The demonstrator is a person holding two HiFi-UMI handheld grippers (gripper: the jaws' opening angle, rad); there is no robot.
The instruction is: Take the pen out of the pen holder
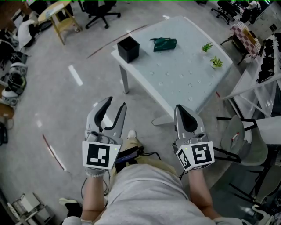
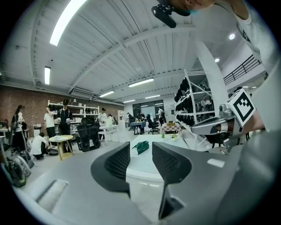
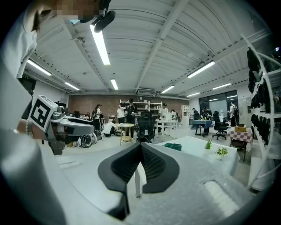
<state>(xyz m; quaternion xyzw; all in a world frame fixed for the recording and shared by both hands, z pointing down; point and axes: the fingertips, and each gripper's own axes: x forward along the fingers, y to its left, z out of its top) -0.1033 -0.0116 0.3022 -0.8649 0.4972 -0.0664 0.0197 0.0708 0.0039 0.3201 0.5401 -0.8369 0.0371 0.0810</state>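
The black square pen holder (image 1: 128, 48) stands on the near left corner of the white table (image 1: 184, 74); I can make out no pen in it. Both grippers hang over the floor, well short of the table. My left gripper (image 1: 116, 102) is open and its jaws (image 2: 140, 159) stand apart with nothing between them. My right gripper (image 1: 179, 107) is shut and empty, its pads together (image 3: 140, 149). In the left gripper view a green pouch (image 2: 141, 147) shows between the jaws, and the holder is hidden. The right gripper view shows the pouch (image 3: 172, 146) too.
On the table lie the green pouch (image 1: 164, 44) and two small potted plants (image 1: 206, 46) (image 1: 216, 62). A grey chair (image 1: 243, 143) stands at the right, near my right gripper. A round yellow table (image 1: 57, 13) and an office chair (image 1: 100, 11) are far left. People stand in the background.
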